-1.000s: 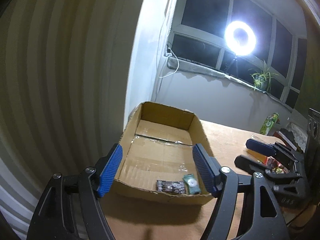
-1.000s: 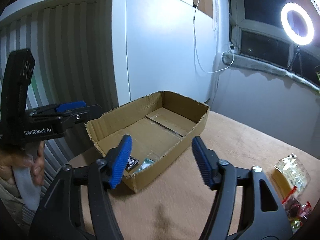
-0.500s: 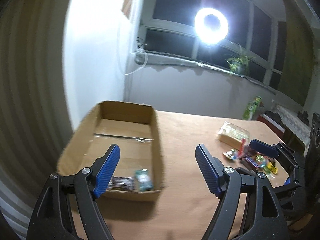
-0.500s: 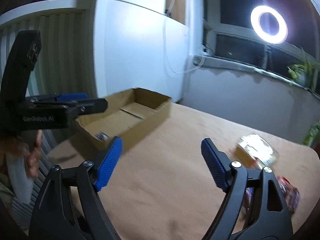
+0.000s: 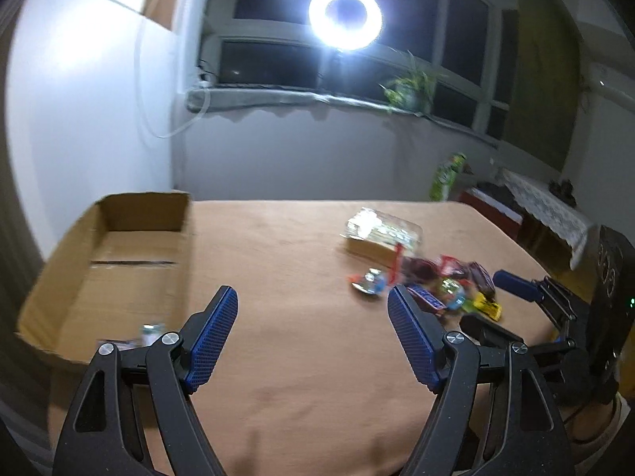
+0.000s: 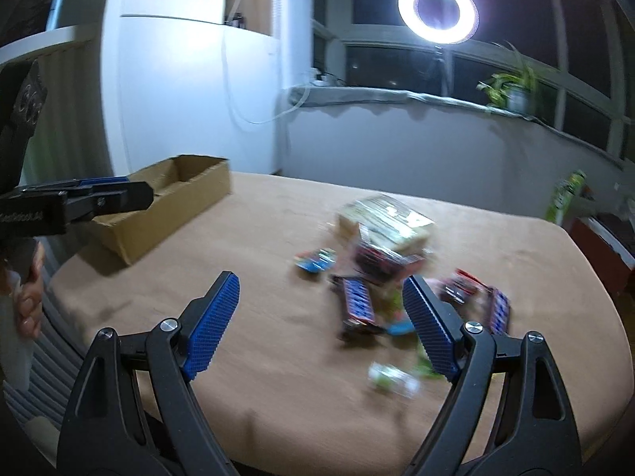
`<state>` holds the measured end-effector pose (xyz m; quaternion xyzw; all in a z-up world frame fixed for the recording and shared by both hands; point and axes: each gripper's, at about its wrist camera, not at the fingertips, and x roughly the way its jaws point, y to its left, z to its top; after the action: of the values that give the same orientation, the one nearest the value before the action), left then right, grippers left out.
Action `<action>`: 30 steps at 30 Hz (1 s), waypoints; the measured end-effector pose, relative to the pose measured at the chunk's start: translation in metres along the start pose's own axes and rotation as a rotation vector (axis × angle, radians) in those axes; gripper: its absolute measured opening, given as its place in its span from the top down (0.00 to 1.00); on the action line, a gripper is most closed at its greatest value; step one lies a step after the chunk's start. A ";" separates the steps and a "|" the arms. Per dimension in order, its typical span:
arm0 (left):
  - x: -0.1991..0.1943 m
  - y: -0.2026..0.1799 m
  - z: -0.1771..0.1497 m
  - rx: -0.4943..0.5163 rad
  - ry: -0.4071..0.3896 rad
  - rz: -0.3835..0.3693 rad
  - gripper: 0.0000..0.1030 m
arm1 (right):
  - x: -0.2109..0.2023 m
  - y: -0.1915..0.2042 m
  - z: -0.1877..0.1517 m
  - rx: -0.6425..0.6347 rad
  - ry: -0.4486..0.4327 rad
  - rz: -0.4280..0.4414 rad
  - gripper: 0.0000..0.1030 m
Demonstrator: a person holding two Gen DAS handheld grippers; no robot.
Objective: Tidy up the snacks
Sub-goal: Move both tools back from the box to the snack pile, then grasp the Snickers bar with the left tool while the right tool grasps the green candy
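1. Left gripper point(image 5: 312, 309): jaws stand wide, nothing between them, only bare table point(image 5: 278, 238) below. Right gripper point(image 6: 320, 297): also wide and empty-handed.
2. Snack pile point(image 5: 436, 281) lies at about 2 o'clock from the left gripper, well apart from the cardboard box point(image 5: 119, 246) at 10 o'clock. Two small packets point(image 5: 147, 335) already sit in the box's near corner.
3. Risk: wrappers in the pile overlap and touch. Jaws closing on one bar point(image 6: 357, 303) likely catch a neighbour too, or nudge the heap apart.
4. Risk: the clear-wrapped pack point(image 6: 389, 222) at 12 o'clock of the pile looks bulky and slick; a shallow pinch could slip off it.
5. Risk: both grippers face the same heap; their arms may collide.
6. Risk: loose packets near the table's near edge point(image 6: 391, 380) could get swept off.
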<state>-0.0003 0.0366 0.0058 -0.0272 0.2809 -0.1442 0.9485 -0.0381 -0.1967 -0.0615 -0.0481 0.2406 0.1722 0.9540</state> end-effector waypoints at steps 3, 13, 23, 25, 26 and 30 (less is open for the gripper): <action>0.009 -0.019 -0.003 0.021 0.023 -0.033 0.24 | -0.005 -0.015 -0.010 0.019 0.012 -0.017 0.16; 0.043 -0.064 -0.013 0.048 0.093 -0.127 0.24 | -0.011 -0.048 -0.044 0.070 0.047 -0.051 0.16; 0.091 -0.104 -0.021 0.091 0.178 -0.178 0.24 | 0.005 -0.046 -0.062 0.045 0.102 -0.021 0.28; 0.101 -0.106 -0.020 0.094 0.201 -0.173 0.24 | 0.010 -0.044 -0.062 0.032 0.106 -0.023 0.28; 0.106 -0.107 -0.021 0.096 0.208 -0.160 0.24 | 0.014 -0.042 -0.062 0.021 0.108 -0.028 0.28; 0.128 -0.106 -0.021 0.069 0.260 -0.133 0.25 | 0.024 -0.034 -0.062 -0.008 0.129 -0.015 0.53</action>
<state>0.0633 -0.1009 -0.0645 0.0055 0.3940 -0.2187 0.8927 -0.0336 -0.2315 -0.1271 -0.0648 0.3006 0.1625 0.9376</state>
